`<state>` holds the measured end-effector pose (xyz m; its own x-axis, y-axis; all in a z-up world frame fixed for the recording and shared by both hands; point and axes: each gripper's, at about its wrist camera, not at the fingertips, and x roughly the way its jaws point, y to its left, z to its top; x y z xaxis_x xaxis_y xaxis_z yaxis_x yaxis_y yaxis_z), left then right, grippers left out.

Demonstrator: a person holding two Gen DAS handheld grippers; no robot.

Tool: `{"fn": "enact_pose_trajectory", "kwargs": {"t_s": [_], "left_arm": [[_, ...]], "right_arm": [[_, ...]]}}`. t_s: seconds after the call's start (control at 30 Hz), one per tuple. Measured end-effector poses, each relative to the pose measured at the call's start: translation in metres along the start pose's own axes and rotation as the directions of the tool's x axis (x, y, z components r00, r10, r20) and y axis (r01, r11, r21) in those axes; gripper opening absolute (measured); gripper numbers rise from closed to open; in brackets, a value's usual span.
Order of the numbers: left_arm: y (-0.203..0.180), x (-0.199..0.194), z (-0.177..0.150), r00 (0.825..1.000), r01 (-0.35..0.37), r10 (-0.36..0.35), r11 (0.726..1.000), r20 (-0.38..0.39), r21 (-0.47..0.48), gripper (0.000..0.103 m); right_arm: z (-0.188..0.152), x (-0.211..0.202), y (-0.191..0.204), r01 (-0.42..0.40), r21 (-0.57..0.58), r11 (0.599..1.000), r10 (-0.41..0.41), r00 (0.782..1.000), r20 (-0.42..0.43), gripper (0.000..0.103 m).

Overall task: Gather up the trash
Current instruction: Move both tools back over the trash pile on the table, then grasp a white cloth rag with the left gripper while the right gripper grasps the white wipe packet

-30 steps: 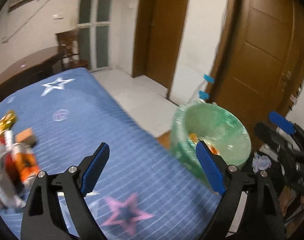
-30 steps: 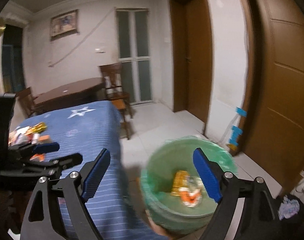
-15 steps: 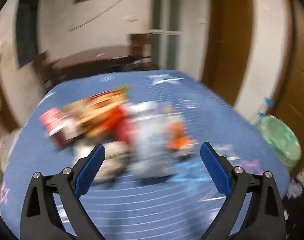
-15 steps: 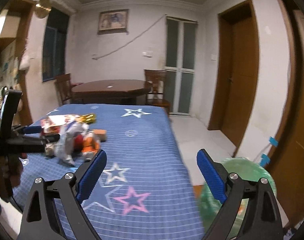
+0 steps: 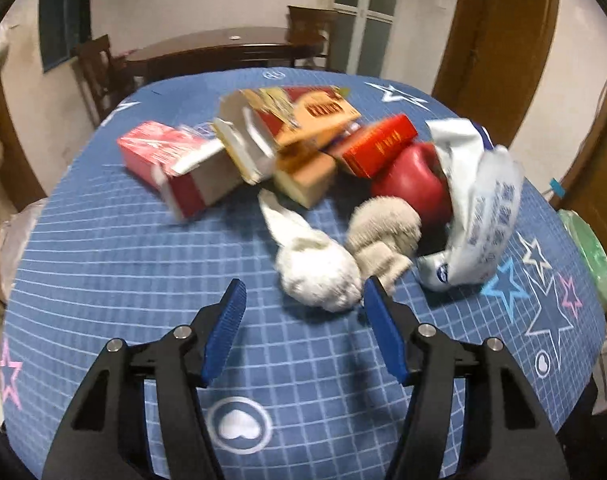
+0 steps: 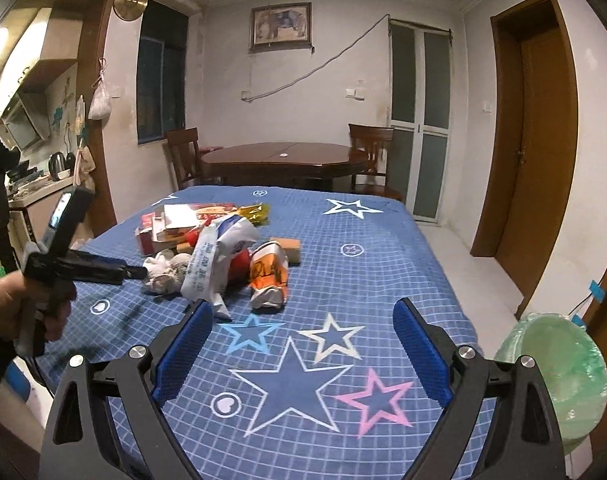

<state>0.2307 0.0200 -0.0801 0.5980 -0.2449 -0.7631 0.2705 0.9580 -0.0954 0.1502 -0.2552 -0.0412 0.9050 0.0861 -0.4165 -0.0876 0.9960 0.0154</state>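
1. Left claw [image 5: 303,320]: closing, nothing pinched; white wad [image 5: 315,268] just ahead of tips.
2. Right claw [image 6: 303,352]: wide open, empty; trash pile [image 6: 215,248] ahead-left, bin [image 6: 563,380] right.

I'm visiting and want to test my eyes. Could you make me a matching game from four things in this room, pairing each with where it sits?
Things:
1. white crumpled wad
2. green-lined bin
3. orange packet
4. framed picture

Places:
A. on the far wall
B. on the floor beside the blue cloth
C. just ahead of the left gripper, whose jaws are closing with nothing between them
D. on the cloth, at the pile's right end in the right view

Pairs: 1-C, 2-B, 3-D, 4-A
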Motion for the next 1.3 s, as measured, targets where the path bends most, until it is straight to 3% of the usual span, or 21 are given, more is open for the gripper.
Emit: {"fn": "enact_pose_trajectory", "kwargs": {"t_s": [0.2, 0.3, 0.5, 0.63, 0.77, 0.87, 0.93, 1.23, 1.3], "left_arm": [[0.005, 0.024, 0.003, 0.999, 0.026, -0.026, 1.0, -0.02, -0.007, 0.058], [0.016, 0.028, 0.004, 0.999, 0.045, -0.045, 0.999, -0.024, -0.027, 0.048], [0.041, 0.006, -0.002, 0.999, -0.021, 0.022, 0.999, 0.041, -0.038, 0.047], [0.033, 0.005, -0.002, 0.998, -0.023, 0.022, 1.0, 0.055, 0.011, 0.047], [0.029, 0.008, -0.001, 0.999, 0.011, -0.012, 1.0, 0.052, 0.014, 0.048], [0.026, 0.017, 0.001, 0.999, 0.021, -0.022, 0.999, 0.04, 0.034, 0.05], [0.024, 0.022, 0.005, 0.999, 0.03, -0.031, 0.999, 0.033, 0.044, 0.051], [0.025, 0.043, 0.016, 0.992, 0.129, -0.129, 0.992, -0.008, -0.005, 0.051], [0.032, 0.04, 0.014, 0.988, 0.156, -0.156, 0.987, 0.001, -0.032, 0.055]], "right_arm": [[0.001, 0.012, 0.003, -0.007, 0.003, 1.0, 0.008, 1.0, -0.025, 0.091], [0.002, 0.017, 0.01, -0.013, -0.002, 1.0, 0.013, 0.999, -0.03, 0.091], [0.001, 0.034, 0.02, -0.048, 0.011, 0.999, 0.048, 0.997, -0.056, 0.091], [0.0, 0.053, 0.025, -0.11, 0.06, 0.992, 0.114, 0.99, -0.082, 0.091], [0.0, 0.075, 0.028, -0.175, 0.125, 0.977, 0.189, 0.976, -0.106, 0.089], [0.001, 0.098, 0.035, -0.215, 0.161, 0.963, 0.238, 0.961, -0.14, 0.07], [0.003, 0.112, 0.042, -0.239, 0.179, 0.954, 0.268, 0.951, -0.158, 0.063], [0.027, 0.176, 0.073, -0.302, 0.258, 0.918, 0.358, 0.911, -0.206, 0.062], [0.032, 0.188, 0.077, -0.302, 0.274, 0.913, 0.364, 0.907, -0.214, 0.062]]}}
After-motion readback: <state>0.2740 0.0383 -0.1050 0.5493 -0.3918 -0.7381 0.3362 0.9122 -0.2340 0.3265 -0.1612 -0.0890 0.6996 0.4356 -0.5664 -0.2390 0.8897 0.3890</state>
